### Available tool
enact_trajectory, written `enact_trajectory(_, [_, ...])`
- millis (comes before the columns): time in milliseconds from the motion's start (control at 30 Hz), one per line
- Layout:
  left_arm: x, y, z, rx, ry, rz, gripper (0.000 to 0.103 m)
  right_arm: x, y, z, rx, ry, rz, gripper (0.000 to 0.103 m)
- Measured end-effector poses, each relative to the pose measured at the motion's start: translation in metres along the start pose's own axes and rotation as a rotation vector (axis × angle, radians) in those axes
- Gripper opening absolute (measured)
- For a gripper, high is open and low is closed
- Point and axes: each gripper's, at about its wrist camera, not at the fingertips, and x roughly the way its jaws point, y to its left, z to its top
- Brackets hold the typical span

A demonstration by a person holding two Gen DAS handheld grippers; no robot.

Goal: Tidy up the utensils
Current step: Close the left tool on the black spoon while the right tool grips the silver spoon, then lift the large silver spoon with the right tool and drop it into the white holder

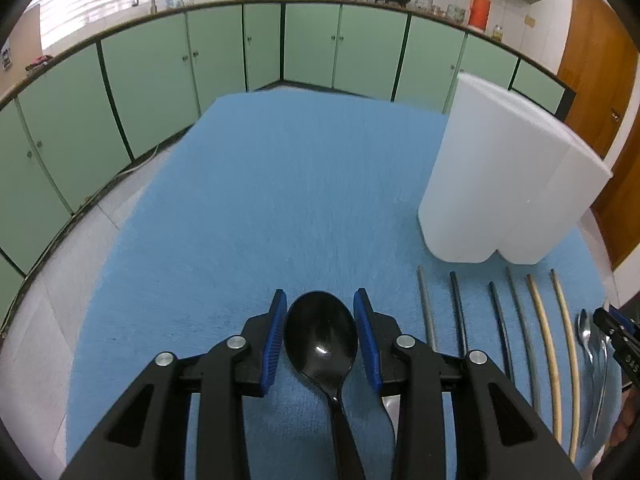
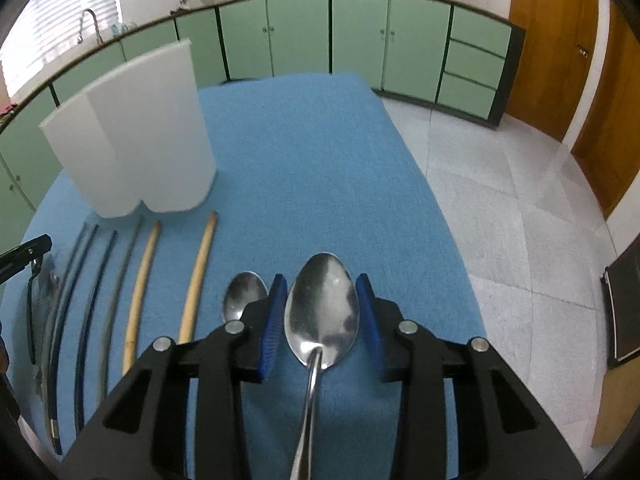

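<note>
Left gripper [image 1: 320, 334] clasps black spoon [image 1: 320, 332] | right gripper [image 2: 322, 316] clamps steel spoon [image 2: 322, 312] | both just before the white holder [image 1: 508, 176], over the table [image 1: 260, 184] | risk: smooth bowls squirting from the pads, spoons dropping
</note>
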Motion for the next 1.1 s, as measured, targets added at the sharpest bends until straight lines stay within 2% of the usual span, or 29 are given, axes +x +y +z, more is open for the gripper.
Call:
enact_trajectory(233, [-0.029, 0.004, -0.007, -0.023, -0.121, -0.064, 0.034, -0.044, -0.005, -0.001, 0.006, -0.156, 0.059, 0.034])
enact_trajectory(467, [-0.060, 0.007, -0.016, -0.010, -0.252, -0.105, 0.034, -0.073, -0.003, 0.005, -0.007, -0.234, 0.105, 0.034])
enact_trajectory(600, [-0.079, 0.005, -0.010, -0.008, -0.314, -0.115, 0.034, -0.084, -0.001, 0.015, -0.015, -0.278, 0.126, 0.034])
enact_trajectory(867, [-0.120, 0.001, 0.023, 0.001, -0.459, -0.132, 0.034, -0.117, 0.004, 0.059, -0.029, -0.435, 0.183, 0.034])
enact_trajectory(1100, [-0.137, -0.029, 0.078, 0.028, -0.577, -0.173, 0.034, -0.128, 0.021, 0.121, -0.038, -0.588, 0.234, 0.034])
